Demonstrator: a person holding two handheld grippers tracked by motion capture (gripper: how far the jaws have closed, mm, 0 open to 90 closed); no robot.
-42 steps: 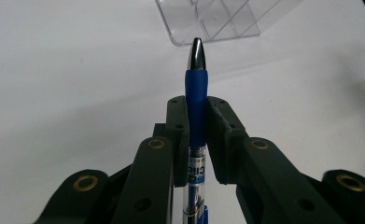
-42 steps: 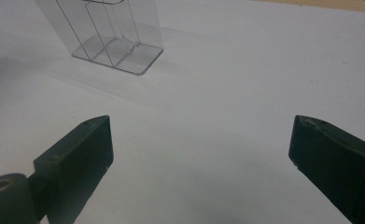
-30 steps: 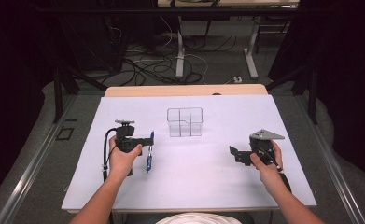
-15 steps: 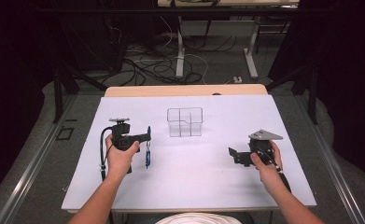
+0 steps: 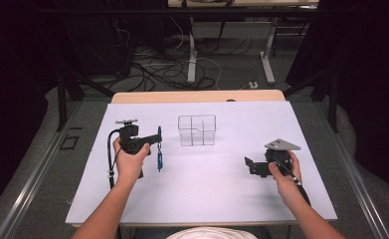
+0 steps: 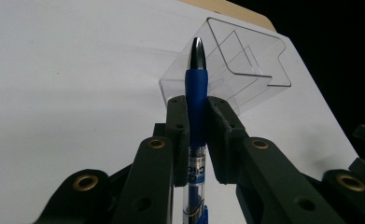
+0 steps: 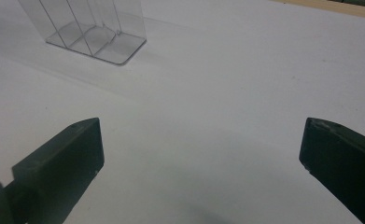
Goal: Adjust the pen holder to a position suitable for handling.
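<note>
Left gripper [image 6: 196, 140] clamped the blue pen [image 6: 196, 88] tip-forward, aimed at the clear organizer [image 6: 236, 70] for insertion; right gripper [image 7: 199, 154] sat released, empty.

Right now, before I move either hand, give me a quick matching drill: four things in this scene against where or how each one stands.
Things:
1. blue pen
2. clear plastic organizer
3. right gripper
4. left gripper

States:
A. jaws wide apart, nothing between them
B. stands on the white table, divided into compartments
C. clamped upright between two black jaws, metal tip up
D. shut on something, lifted at the table's left side

Pairs: 1-C, 2-B, 3-A, 4-D
</note>
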